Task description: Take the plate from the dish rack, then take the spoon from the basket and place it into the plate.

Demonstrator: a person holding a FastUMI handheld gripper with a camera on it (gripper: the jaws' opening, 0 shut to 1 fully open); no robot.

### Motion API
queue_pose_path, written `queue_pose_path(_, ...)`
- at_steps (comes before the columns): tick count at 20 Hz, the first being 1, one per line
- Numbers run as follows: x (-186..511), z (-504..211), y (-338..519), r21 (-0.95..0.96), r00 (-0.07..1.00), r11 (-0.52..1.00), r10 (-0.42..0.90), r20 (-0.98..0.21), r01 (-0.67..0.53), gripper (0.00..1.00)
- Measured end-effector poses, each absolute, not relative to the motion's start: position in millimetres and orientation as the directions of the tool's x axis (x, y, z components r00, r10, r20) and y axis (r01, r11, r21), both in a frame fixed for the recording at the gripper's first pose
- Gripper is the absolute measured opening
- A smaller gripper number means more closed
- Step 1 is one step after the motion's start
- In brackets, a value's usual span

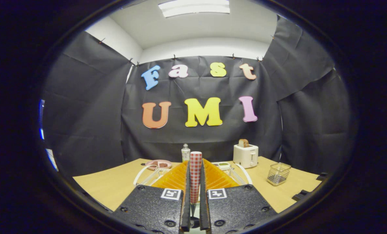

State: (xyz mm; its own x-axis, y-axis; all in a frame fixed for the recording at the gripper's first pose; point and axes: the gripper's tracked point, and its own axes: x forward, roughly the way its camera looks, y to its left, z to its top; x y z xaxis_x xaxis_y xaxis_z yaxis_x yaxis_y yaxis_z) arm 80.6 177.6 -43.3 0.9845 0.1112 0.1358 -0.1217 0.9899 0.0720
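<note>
So the claw (pixel 195 182) is clamped tight on the spoon (pixel 195 175), both fingers pressing on its red-and-white checkered handle, which stands upright between them and pokes up past the tips. The shiny metal part of the spoon shows lower down in the narrow gap between the fingers.

Just beyond the fingers, mostly hidden behind them, there's a white dish rack (pixel 147 175) on the desk (pixel 115 183). A pink plate (pixel 158 164) with something dark on it sits at the rack's far left end; can't tell if it's on the rack or just behind it. A small clear bottle (pixel 185 152) with a pale cap stands right behind the spoon handle, near the wall.

Off to the right, a white toaster (pixel 245 155) with a slice of bread (pixel 243 143) sticking out of the top. Nearer and further right is the wire basket (pixel 278 173), standing apart from the rack on the bare wood.
</note>
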Motion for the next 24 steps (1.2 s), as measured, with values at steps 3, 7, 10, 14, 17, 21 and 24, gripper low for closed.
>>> queue_pose_path(3,88.7,-71.8,175.7,0.127,0.993,0.987,0.086,0.085,-0.097,0.17)
queue_pose_path(7,102.8,-97.6,174.4,0.127,0.998,0.99,0.065,0.02,-0.067,0.18)
queue_pose_path(10,106.6,-104.5,172.5,0.113,0.996,0.99,0.088,-0.018,-0.086,0.2)
queue_pose_path(14,104.8,-109.0,160.5,0.078,0.995,0.993,0.092,-0.037,-0.089,0.21)
queue_pose_path(17,106.4,-113.7,142.5,0.044,0.996,0.997,0.065,-0.065,-0.062,0.24)
queue_pose_path(21,107.8,-108.3,115.3,0.038,0.993,0.999,0.029,-0.11,-0.025,0.42)
queue_pose_path(24,106.5,-99.3,94.4,0.02,0.99,1.0,0.016,-0.138,-0.013,0.64)
